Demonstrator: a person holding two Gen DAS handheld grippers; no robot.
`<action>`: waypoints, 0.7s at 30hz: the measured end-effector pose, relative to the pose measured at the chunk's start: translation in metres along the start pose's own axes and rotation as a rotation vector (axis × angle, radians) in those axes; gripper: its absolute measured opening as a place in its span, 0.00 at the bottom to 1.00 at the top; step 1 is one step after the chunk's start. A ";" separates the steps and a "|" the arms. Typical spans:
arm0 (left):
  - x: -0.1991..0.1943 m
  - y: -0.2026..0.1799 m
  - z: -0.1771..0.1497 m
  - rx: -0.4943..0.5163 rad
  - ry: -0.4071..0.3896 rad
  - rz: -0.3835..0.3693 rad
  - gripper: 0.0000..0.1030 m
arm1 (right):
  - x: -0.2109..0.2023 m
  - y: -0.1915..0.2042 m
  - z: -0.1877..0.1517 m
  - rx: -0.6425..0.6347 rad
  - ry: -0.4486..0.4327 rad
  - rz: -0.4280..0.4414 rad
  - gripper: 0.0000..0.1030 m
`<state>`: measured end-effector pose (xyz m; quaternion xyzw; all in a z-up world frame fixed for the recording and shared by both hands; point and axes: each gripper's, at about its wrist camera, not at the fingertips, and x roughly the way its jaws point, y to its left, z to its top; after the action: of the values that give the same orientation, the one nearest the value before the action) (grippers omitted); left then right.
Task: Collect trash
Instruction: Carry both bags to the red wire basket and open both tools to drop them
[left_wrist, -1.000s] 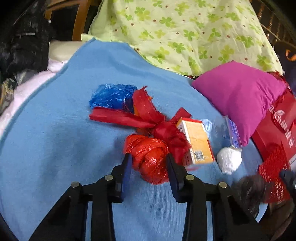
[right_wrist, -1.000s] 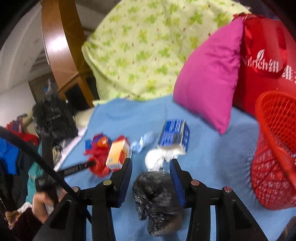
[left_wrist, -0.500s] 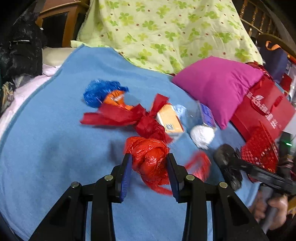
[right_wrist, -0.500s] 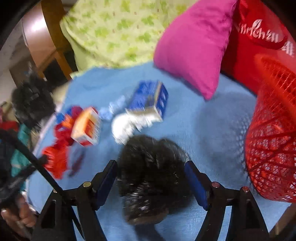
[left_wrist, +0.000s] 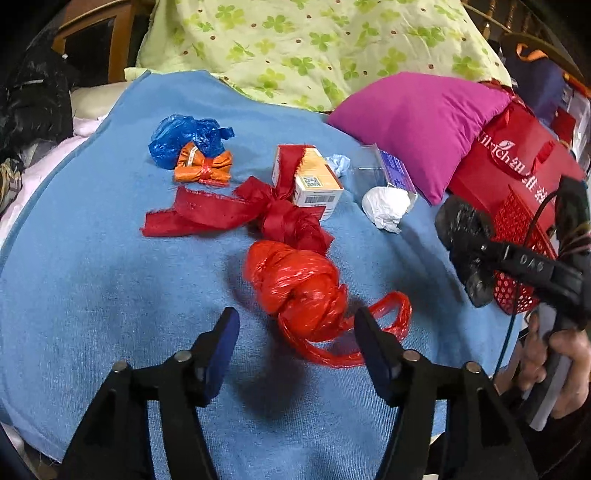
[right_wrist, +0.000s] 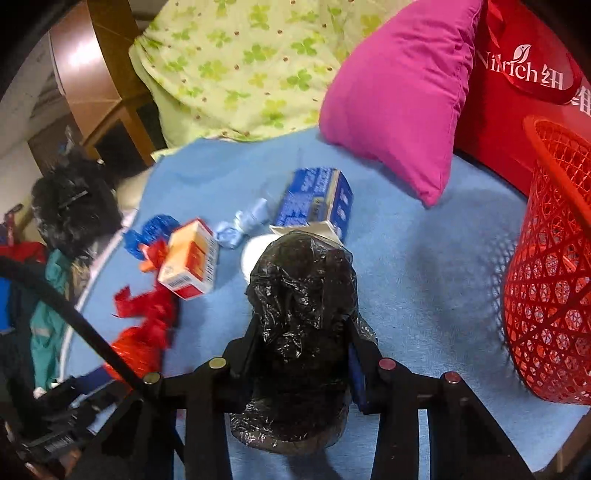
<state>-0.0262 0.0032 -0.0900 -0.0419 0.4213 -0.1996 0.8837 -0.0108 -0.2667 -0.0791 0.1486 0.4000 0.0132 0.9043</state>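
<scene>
The crinkly black plastic bag, a glossy lump, sits squeezed between the right gripper fingers as the jaws are closing on it, near the right edge of the bed, beside the red mesh basket. The knotted red plastic bag lies loose on the fuzzy blue blanket between the left gripper jaws, which are opening, pads clear of it. The frayed red ribbon and cardboard box crowd the middle; the left side is open blanket.
</scene>
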 end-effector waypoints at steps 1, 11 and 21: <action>0.002 -0.002 0.000 0.007 -0.001 0.005 0.64 | -0.002 0.001 0.000 -0.001 -0.005 0.005 0.41; 0.017 -0.004 0.005 -0.005 -0.002 0.023 0.45 | -0.019 0.011 0.000 -0.042 -0.065 0.018 0.41; -0.027 -0.011 -0.002 0.017 -0.065 0.031 0.42 | -0.064 0.012 0.007 -0.064 -0.258 0.075 0.41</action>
<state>-0.0470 0.0043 -0.0690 -0.0343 0.3910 -0.1881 0.9003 -0.0482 -0.2661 -0.0250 0.1351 0.2740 0.0405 0.9513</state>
